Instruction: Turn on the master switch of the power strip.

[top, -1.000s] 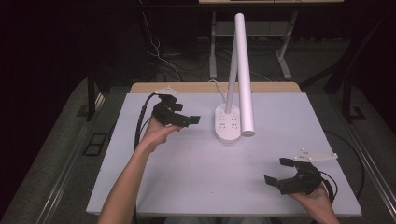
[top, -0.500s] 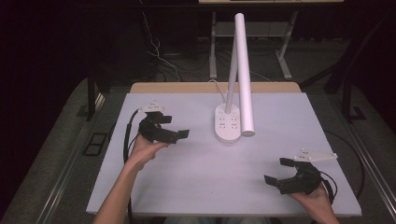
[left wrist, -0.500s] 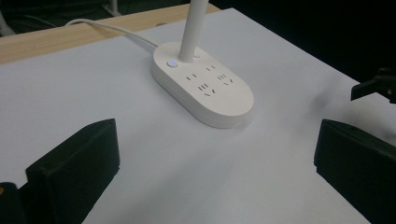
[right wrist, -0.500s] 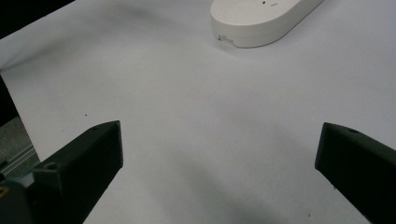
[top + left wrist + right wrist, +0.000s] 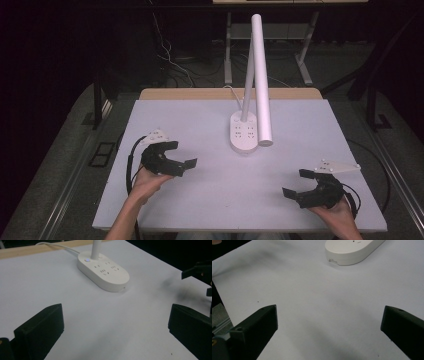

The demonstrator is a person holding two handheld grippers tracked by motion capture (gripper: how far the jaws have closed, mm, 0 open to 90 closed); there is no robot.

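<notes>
A white desk lamp stands on the white table [image 5: 200, 120], toward the back middle. Its oval base [image 5: 244, 132] carries sockets and a button, and its long tube head [image 5: 262, 80] slants down over the base. My left gripper [image 5: 182, 154] is held at the front left, open, with nothing between its jaws. It faces the lamp base [image 5: 103, 271], well short of it. My right gripper [image 5: 296, 183] rests at the front right, open and empty, angled toward the near end of the base [image 5: 352, 250]. The left gripper view shows the right gripper [image 5: 200, 272] at its right edge.
A white cord [image 5: 231, 90] runs from the lamp base over the wooden strip [image 5: 200, 94] at the table's far edge. Black cables trail from both grippers over the table's sides. Table legs and loose wires stand on the dark floor beyond.
My left gripper has pulled back from beside the lamp base toward the front left of the table. The right gripper has stayed where it was.
</notes>
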